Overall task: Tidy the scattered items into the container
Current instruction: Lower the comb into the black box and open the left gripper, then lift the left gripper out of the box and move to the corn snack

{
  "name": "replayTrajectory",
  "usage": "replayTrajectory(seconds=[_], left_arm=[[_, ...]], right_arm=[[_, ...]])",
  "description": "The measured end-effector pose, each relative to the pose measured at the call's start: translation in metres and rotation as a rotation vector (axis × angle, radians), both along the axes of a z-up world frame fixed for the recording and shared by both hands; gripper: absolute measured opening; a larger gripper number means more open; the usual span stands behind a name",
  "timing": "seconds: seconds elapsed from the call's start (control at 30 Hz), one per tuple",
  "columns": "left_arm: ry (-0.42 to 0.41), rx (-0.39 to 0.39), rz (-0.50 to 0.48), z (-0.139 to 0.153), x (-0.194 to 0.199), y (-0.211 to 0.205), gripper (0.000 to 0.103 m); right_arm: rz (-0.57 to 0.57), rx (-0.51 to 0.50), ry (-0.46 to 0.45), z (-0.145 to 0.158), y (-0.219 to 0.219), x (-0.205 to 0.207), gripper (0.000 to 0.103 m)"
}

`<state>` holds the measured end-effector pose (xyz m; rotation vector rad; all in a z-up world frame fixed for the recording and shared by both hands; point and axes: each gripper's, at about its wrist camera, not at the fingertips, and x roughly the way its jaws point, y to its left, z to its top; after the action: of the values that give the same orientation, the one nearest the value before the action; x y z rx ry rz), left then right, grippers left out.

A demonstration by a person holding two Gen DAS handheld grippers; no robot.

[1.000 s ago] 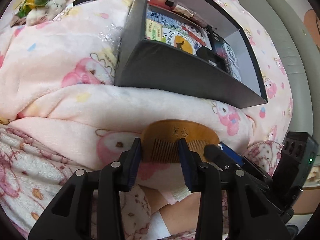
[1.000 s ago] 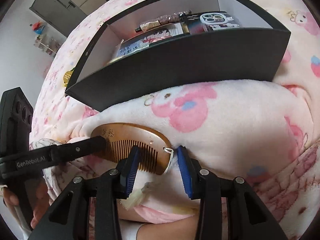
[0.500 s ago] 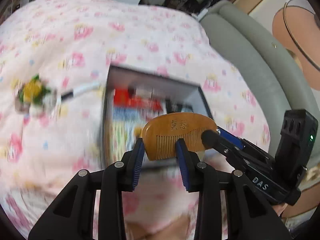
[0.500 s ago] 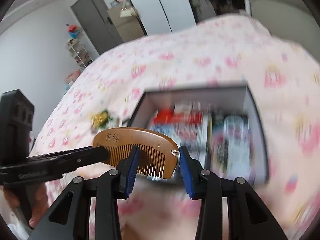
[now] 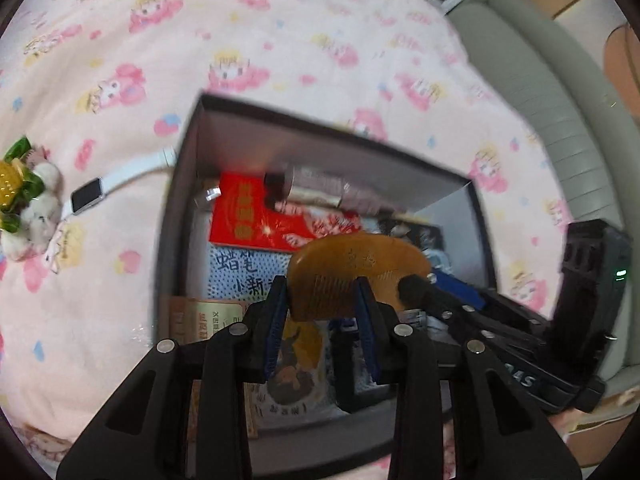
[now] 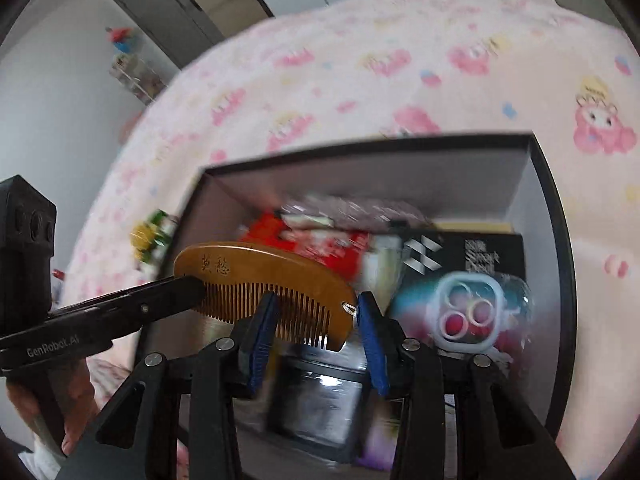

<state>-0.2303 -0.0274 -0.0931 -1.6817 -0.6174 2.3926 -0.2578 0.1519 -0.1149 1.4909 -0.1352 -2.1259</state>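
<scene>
Two grippers, left [image 5: 322, 300] and right [image 6: 316, 322], clamp amber wooden comb [image 6: 264, 280] by opposite ends, over dark open box [image 6: 556, 264] for drop.

A pink cartoon-print blanket [image 5: 280, 40] covers the bed. Along its right side runs a grey-green padded headboard [image 5: 552, 92]. In the far left background, a grey cabinet [image 6: 160, 4] stands against a white wall [image 6: 52, 92].
</scene>
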Motion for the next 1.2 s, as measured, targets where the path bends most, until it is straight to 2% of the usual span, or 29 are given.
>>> replayTrajectory(seconds=[0.1,0.23,0.33,0.47,0.6,0.73,0.8,0.87,0.97,1.0,1.13,1.2], left_arm=[[-0.040,-0.072,-0.015,-0.015,-0.009,0.010,0.033],[-0.096,-0.052,-0.009,-0.028,-0.013,0.009,0.033],[-0.111,-0.080,-0.019,-0.031,-0.011,0.012,0.033],[-0.096,-0.167,-0.026,-0.023,-0.004,0.021,0.033],[-0.095,-0.150,-0.078,-0.021,0.000,0.035,0.033],[-0.154,-0.190,-0.101,-0.040,-0.011,0.045,0.033],[-0.148,-0.195,-0.093,-0.040,-0.016,0.044,0.033],[-0.146,-0.166,-0.085,-0.037,-0.018,0.043,0.033],[-0.090,-0.150,-0.100,-0.025,-0.008,0.046,0.033],[-0.061,-0.159,-0.106,-0.019,-0.002,0.049,0.033],[0.006,-0.115,-0.114,0.003,0.025,0.051,0.033],[0.047,-0.132,-0.121,0.018,0.042,0.053,0.033]], right_arm=[[-0.008,0.033,-0.063,-0.017,-0.005,-0.009,0.038],[0.000,0.087,-0.107,-0.030,-0.007,-0.009,0.038],[-0.049,0.107,-0.075,-0.023,-0.001,-0.008,0.040],[-0.104,0.111,-0.022,-0.010,0.009,-0.005,0.040],[-0.106,0.146,-0.028,-0.008,0.011,0.001,0.040],[-0.088,0.169,-0.087,-0.021,0.010,0.003,0.041],[-0.078,0.177,-0.102,-0.025,0.006,0.001,0.041],[-0.060,0.164,-0.117,-0.030,0.007,0.001,0.041],[-0.083,0.140,-0.114,-0.025,0.015,0.006,0.041],[-0.092,0.137,-0.104,-0.021,0.019,0.010,0.041],[-0.122,0.200,0.077,0.018,0.019,0.040,0.044],[-0.129,0.197,0.141,0.034,0.018,0.059,0.045]])
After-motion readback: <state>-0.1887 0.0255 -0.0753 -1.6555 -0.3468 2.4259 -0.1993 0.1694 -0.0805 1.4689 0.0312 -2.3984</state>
